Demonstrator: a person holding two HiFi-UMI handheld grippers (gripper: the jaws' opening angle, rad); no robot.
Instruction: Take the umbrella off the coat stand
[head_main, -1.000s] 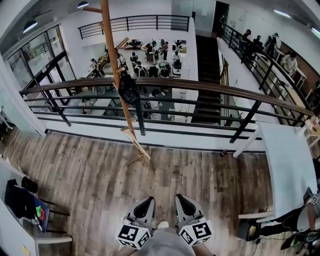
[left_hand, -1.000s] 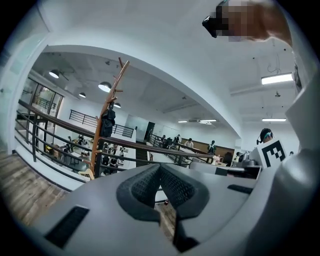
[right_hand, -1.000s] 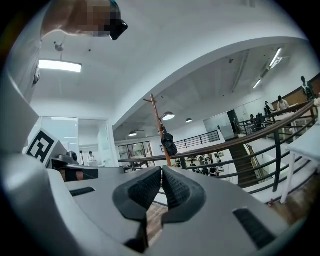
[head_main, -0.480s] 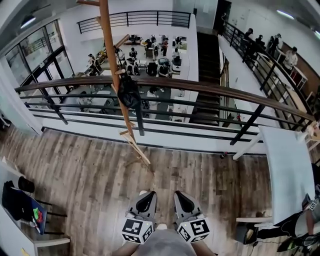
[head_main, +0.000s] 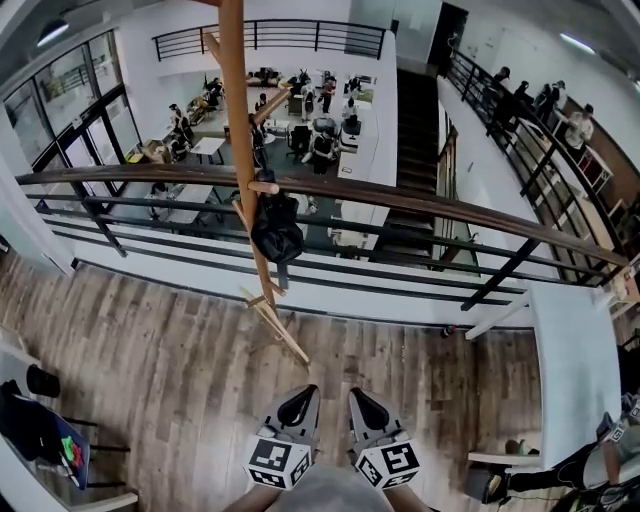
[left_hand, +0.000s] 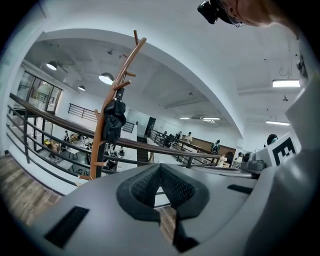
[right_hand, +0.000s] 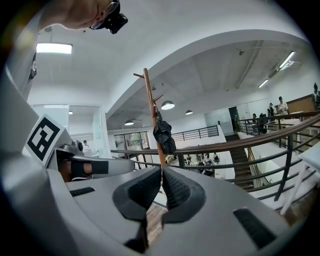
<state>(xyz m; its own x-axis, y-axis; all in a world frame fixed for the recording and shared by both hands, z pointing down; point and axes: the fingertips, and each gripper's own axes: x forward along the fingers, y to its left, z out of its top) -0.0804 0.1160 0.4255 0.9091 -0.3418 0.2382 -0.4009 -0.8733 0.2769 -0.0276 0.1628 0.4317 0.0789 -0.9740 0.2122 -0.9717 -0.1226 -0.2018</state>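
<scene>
Hanging from a peg of the coat stand (head_main: 238, 120) by the railing (head_main: 430, 197), the black umbrella (head_main: 277, 228) is well apart from the left gripper (head_main: 306, 390) and the right gripper (head_main: 356, 393), whose clenched, empty jaws should, I think, open before lifting it upward.

No readable text, labels, numbers or signs anywhere
</scene>
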